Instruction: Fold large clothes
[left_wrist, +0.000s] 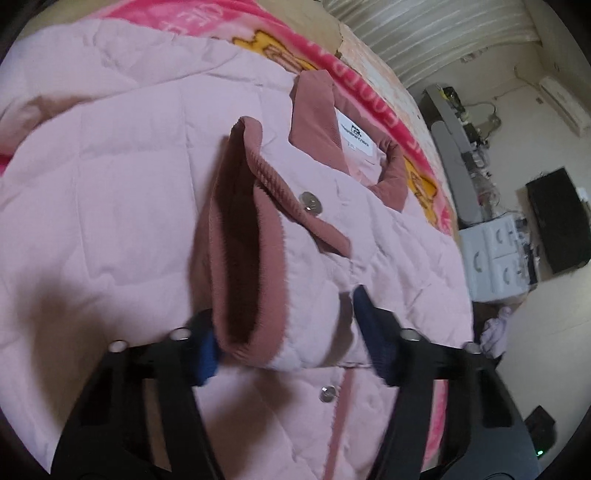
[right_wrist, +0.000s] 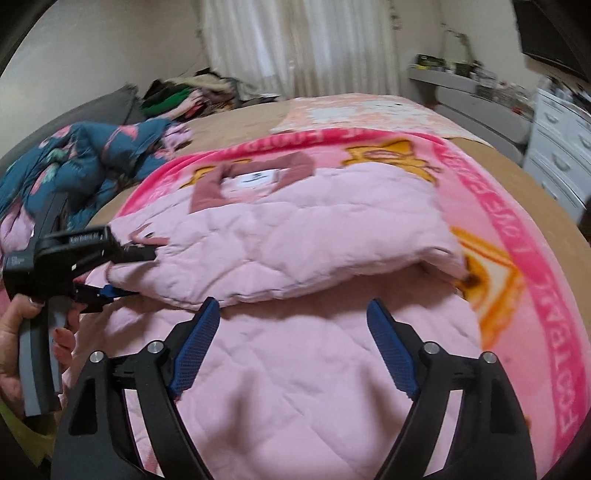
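Pink quilted jacket (right_wrist: 295, 236) lies spread on the pink printed blanket (right_wrist: 524, 266) that covers the bed, its dusty-rose collar (right_wrist: 255, 166) toward the far edge of the blanket. One sleeve is folded across the body of the jacket, and its corduroy-lined cuff (left_wrist: 243, 236) lies over the front placket, just beside a metal snap button (left_wrist: 310, 202). Left gripper (left_wrist: 286, 332) has its jaws spread around the cuff end of the sleeve; whether the blue pads (left_wrist: 373, 332) press the fabric or only frame it cannot be determined. In the right wrist view the same tool sits at the jacket's left edge, its tips against the sleeve. Right gripper (right_wrist: 293, 347) is wide open over the lower jacket panel, nearer than the folded sleeve, gripping nothing. A dark blue patterned garment (right_wrist: 81, 158) lies crumpled left of the blanket.
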